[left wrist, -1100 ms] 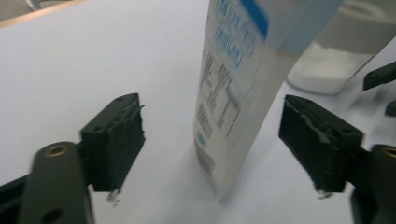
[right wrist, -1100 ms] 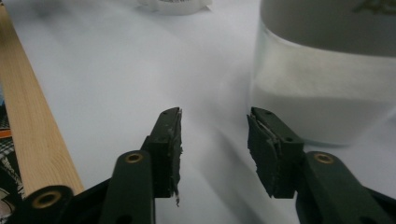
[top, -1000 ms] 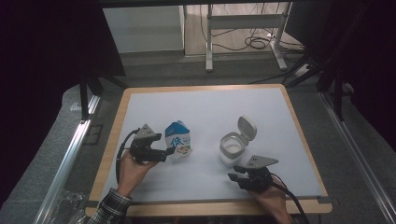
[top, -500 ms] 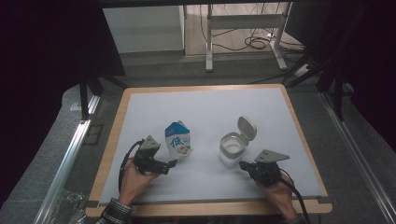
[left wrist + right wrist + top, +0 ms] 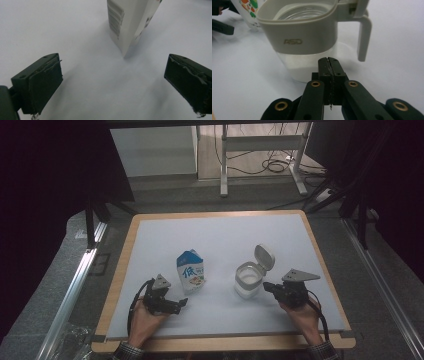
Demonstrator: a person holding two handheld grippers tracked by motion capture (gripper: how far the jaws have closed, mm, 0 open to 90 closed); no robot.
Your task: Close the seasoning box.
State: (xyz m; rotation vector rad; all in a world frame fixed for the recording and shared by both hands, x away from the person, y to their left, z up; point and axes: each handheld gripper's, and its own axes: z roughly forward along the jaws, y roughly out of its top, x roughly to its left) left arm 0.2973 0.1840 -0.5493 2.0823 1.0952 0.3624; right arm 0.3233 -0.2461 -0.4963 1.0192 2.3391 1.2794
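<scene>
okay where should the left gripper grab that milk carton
Grip the milk carton across its flat side walls, mid-height, coming in level from the near left. It stands upright, a corner edge toward the left gripper, whose jaws are open wide, so turn slightly to meet the flat faces.

Both grippers black: left gripper [image 5: 183, 303], right gripper [image 5: 265, 286]. Each carries a grey three-cornered plate and a black trailing cable. Jaw pads frayed. Brass-ringed pivot screws on right linkage. Checked cuffs at both wrists.

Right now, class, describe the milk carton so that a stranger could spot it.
On the white table, look left of centre. The milk carton stands upright beside the left tool. Its blue gabled top and printed sides set it apart from the clear lidded jug.
</scene>
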